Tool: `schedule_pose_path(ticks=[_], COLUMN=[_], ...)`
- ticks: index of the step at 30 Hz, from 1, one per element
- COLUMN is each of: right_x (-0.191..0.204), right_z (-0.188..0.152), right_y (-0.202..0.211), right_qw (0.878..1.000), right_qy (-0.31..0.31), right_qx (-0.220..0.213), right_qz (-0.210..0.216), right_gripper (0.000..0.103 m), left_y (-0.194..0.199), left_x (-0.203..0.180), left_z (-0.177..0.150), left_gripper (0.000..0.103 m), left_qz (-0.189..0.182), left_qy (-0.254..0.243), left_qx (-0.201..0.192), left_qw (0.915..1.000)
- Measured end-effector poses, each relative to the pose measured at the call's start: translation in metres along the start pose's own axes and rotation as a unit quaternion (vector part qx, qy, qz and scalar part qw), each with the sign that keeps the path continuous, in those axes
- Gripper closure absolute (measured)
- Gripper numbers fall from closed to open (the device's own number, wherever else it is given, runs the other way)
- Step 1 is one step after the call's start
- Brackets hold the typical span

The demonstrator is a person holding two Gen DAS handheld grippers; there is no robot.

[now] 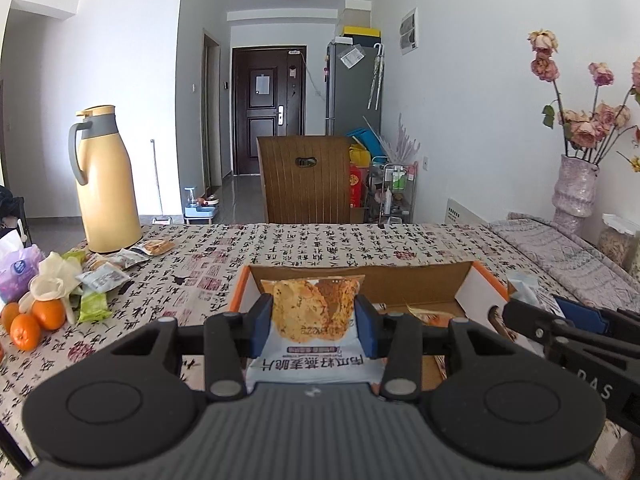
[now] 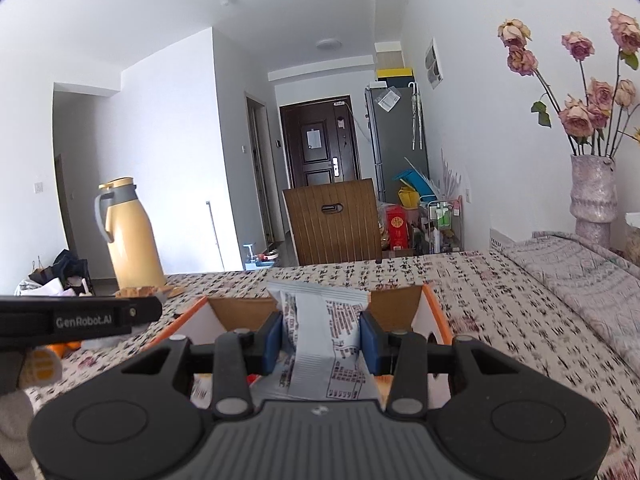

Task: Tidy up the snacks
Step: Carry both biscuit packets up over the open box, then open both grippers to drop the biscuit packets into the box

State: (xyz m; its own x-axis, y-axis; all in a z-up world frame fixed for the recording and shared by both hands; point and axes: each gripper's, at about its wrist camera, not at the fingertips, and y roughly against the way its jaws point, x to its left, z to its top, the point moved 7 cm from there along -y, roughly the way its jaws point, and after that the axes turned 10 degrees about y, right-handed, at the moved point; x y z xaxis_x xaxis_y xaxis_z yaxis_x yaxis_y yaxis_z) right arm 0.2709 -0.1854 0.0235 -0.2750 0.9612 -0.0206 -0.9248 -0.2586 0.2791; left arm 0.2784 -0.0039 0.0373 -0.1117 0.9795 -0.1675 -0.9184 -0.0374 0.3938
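My left gripper (image 1: pixel 314 326) is shut on a snack packet with a crisp biscuit picture (image 1: pixel 316 312), held above the near end of an open cardboard box (image 1: pixel 424 284) with orange edges. Another orange packet (image 1: pixel 434 316) lies inside the box. In the right wrist view my right gripper (image 2: pixel 320 340) is shut on a white packet printed with red text (image 2: pixel 324 332), held over the same box (image 2: pixel 434 312). The right gripper shows at the right edge of the left wrist view (image 1: pixel 560 320). The left gripper crosses the left side of the right wrist view (image 2: pixel 80 316).
A yellow thermos jug (image 1: pixel 106 180) stands at the table's far left, with several loose snack packets (image 1: pixel 120 268), oranges (image 1: pixel 36 318) and a purple tissue pack (image 1: pixel 18 272) near it. A vase of dried roses (image 1: pixel 574 188) and a jar (image 1: pixel 618 240) stand right. A wooden chair (image 1: pixel 304 178) faces the far edge.
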Motion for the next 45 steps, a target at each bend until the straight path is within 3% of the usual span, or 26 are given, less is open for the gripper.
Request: schedule_pose_path(ticks=[6,12,17,24,27,29,31,32,45], right_x=[0.0,-0.005,-0.006,-0.007,-0.011,-0.014,-0.018,-0.019,-0.022], right_z=[0.002,-0.017,-0.031,-0.036,-0.036,-0.036,-0.036,-0.036,-0.037], right_y=[-0.038,-0.063,-0.072,-0.072,-0.071,-0.07,-0.07,-0.07,-0.072], right_qw=[1.0,0.999,0.997,0.997,0.997,0.997,0.996,0.996,0.995], right_qy=[-0.005,-0.011,-0.006,-0.004,-0.008,-0.013,-0.018,-0.022,-0.028], right_qx=[0.011,0.039,0.067,0.071,0.071,0.071,0.07,0.068,0.072], right_qz=[-0.011,-0.018,-0.025,-0.028,-0.034,-0.039,-0.047,-0.051,-0.056], right_gripper=[0.063,0.063,0.063,0.062,0.055,0.032,0.01,0.003,0.0], left_y=[-0.036,-0.058,-0.069,-0.068,-0.066,-0.066,-0.066,-0.065,-0.064], left_x=[0.005,0.02,0.027,0.029,0.031,0.033,0.035,0.037,0.041], left_z=[0.005,-0.006,-0.015,-0.019,-0.018,-0.017,-0.016,-0.016,-0.014], left_gripper=[0.059,0.059,0.059,0.055,0.034,0.022,0.003,0.0,0.0], left_qz=[0.006,0.004,0.01,0.02,0.031,0.036,0.045,0.051,0.063], left_qy=[0.018,0.035,0.039,0.038,0.042,0.044,0.049,0.052,0.062], left_qx=[0.01,0.023,0.039,0.039,0.03,0.027,0.023,0.019,0.021], left_qw=[0.9998,0.9991,0.9984,0.9983,0.9982,0.998,0.9975,0.9972,0.9959])
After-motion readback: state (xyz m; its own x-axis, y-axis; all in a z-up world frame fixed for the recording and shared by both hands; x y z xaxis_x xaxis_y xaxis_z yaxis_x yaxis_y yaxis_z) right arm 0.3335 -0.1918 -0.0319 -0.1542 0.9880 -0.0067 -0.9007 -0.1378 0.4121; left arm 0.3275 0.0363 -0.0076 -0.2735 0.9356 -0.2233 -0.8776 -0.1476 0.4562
